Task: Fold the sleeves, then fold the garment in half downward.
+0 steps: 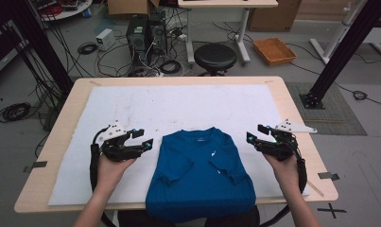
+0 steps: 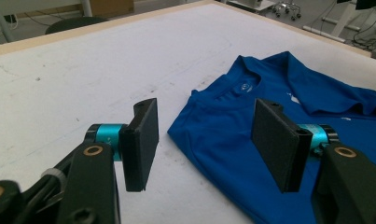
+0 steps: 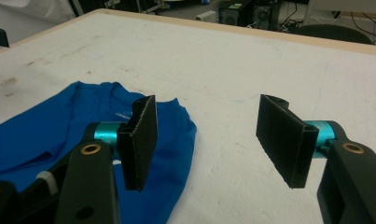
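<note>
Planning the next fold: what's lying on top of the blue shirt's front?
On the blue T-shirt both short sleeves are folded inward onto the chest, beside a small white mark. What the sleeves cover, and the shirt's underside, can't be seen.

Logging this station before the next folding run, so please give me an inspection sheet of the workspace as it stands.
Surface: wooden table under a white cover sheet with faint stains.
Job's things: blue T-shirt, sleeves folded in, hem hanging over the near edge.
Clutter: nothing seen on the sheet.
Grippers: left gripper and right gripper flank the shirt, both open, nothing between the jaws.
Cables: black cable trails along the left forearm; loose cables lie on the floor.
Surroundings: black stool, orange tray, computer towers beyond the table.
</note>
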Available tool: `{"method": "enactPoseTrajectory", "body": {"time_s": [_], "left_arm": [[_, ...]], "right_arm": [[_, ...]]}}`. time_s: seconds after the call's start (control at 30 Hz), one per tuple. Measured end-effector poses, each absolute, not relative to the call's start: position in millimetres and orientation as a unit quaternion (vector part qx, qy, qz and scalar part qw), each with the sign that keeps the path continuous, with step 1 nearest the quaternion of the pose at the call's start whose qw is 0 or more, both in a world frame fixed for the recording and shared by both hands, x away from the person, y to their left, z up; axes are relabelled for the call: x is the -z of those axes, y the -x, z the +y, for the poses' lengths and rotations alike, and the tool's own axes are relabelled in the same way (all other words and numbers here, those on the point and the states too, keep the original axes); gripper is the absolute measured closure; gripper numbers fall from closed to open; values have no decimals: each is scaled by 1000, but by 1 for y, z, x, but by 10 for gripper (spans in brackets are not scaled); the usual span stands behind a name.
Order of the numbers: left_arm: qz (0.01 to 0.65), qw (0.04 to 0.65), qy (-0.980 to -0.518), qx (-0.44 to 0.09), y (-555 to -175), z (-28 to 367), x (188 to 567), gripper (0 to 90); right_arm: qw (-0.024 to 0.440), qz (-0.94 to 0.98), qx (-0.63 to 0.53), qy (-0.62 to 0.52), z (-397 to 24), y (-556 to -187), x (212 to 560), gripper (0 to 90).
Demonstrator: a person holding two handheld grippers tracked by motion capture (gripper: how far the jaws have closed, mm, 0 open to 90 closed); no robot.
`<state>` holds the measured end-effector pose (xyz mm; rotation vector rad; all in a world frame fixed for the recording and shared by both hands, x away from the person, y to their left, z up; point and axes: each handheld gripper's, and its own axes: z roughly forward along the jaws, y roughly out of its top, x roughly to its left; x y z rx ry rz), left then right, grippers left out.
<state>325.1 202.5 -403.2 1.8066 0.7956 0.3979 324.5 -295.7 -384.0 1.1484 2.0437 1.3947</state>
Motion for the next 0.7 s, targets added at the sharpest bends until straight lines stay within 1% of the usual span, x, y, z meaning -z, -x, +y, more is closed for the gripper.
{"method": "enactPoseTrajectory", "body": {"time_s": [0.3, 0.7], "left_arm": [[334, 537, -756, -168, -324, 202, 404, 410], [345, 535, -754, -163, -331, 197, 401, 410]], "right_arm": [[207, 730, -500, -416, -297, -324, 385, 378], [212, 737, -489, -416, -289, -337, 387, 379]]}}
